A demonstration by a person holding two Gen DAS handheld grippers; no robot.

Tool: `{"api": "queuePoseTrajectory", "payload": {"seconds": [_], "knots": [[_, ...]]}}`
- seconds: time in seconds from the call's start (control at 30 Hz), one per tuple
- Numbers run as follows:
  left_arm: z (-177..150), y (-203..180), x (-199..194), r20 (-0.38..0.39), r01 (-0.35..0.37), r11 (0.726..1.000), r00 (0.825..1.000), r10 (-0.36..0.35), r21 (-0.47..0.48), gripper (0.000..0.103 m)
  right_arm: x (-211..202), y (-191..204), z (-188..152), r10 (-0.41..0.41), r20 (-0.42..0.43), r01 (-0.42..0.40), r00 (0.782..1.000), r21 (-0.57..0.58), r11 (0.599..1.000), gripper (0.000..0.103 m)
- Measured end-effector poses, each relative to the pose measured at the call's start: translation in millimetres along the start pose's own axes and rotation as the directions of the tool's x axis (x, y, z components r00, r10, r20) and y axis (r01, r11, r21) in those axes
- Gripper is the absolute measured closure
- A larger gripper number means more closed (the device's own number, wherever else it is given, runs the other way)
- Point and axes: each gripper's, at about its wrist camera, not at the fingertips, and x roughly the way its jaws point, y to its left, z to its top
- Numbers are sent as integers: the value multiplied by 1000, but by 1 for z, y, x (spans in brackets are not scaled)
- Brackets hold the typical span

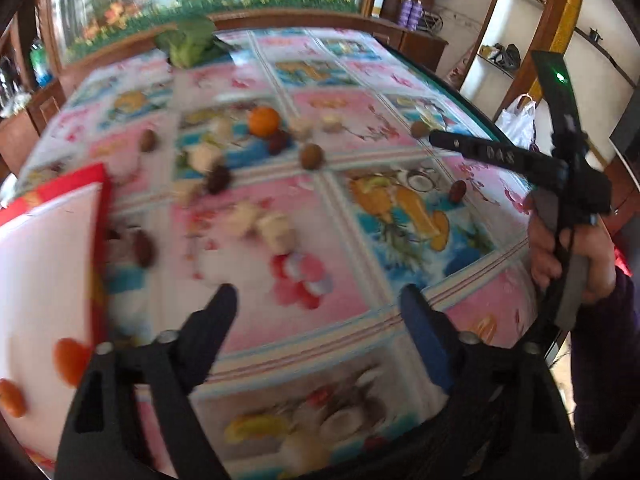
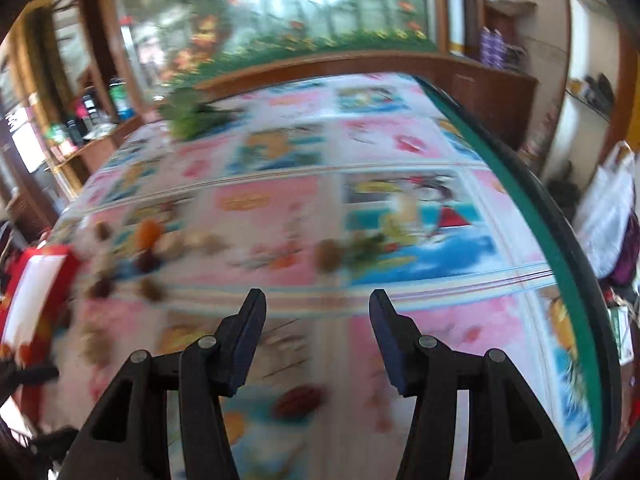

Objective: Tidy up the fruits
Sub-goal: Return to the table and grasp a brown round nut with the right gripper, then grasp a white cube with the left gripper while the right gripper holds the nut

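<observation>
1. Fruit lies scattered over the middle of the table (image 1: pixel 360 320), on a patterned cloth: an orange (image 1: pixel 263 121) toward the far edge, pale lumps and dark brown pieces around it, a round brown fruit (image 1: pixel 311 156) just on the near side of the orange, and a small dark red fruit (image 1: pixel 457 191) alone toward the right edge.

2. The left gripper (image 1: pixel 318 312) hangs over the near part of the table, jaws parted, nothing between them. The main cluster lies ahead of it and slightly to its left; the nearest pale pieces (image 1: pixel 276 228) sit just beyond its fingertips.

3. A red-rimmed white box (image 1: pixel 48 264) stands at the table's left edge, just beside the left gripper, with small orange fruits (image 1: pixel 70 360) already on its white inside. By that, the left hand is the nearer one for dropping fruit there.

4. The right gripper (image 2: pixel 318 312) is also released and empty. In its blurred view the cluster lies well off to its left, and a lone brown fruit (image 2: pixel 327 255) lies almost straight ahead.

5. From the left wrist view, the right gripper (image 1: pixel 434 137) reaches in from the right edge, held in a hand (image 1: pixel 572 256), with a round brown fruit (image 1: pixel 418 129) right at its tip; the right hand looks better placed for that one and for the dark red fruit.

6. Blur hides the fruits' long axes, so none can be judged.
</observation>
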Motion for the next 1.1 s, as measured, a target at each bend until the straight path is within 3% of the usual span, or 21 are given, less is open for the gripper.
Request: {"api": "queuePoseTrajectory", "payload": {"seconds": [0.17,0.27,0.33,0.4,0.6,0.87,0.97,1.1], "knots": [[7,5,23,-57,-6,997,998,2,-74,36,27,-12,20,2,-49,0,999,28,1000,50],[7,6,26,-61,-11,995,998,5,-97,42,36,-6,26,14,-70,-13,997,16,1000,62],[9,6,28,-56,-14,995,998,8,-99,54,41,0,24,3,-85,-3,996,2,1000,72],[10,6,28,-51,-16,995,999,11,-97,57,41,1,21,-7,-80,5,997,-20,1000,81],[8,11,28,-31,-33,993,999,30,-114,71,37,-6,19,18,-61,-18,998,8,1000,81],[10,11,29,-22,-58,989,998,56,-136,72,25,-3,19,68,-19,-68,997,18,998,81],[11,18,28,-25,-129,977,992,126,-169,72,23,-1,20,75,-11,-74,997,18,997,81],[18,22,31,-29,-146,970,989,143,-196,71,26,0,21,84,-21,-84,996,21,996,81]]}}
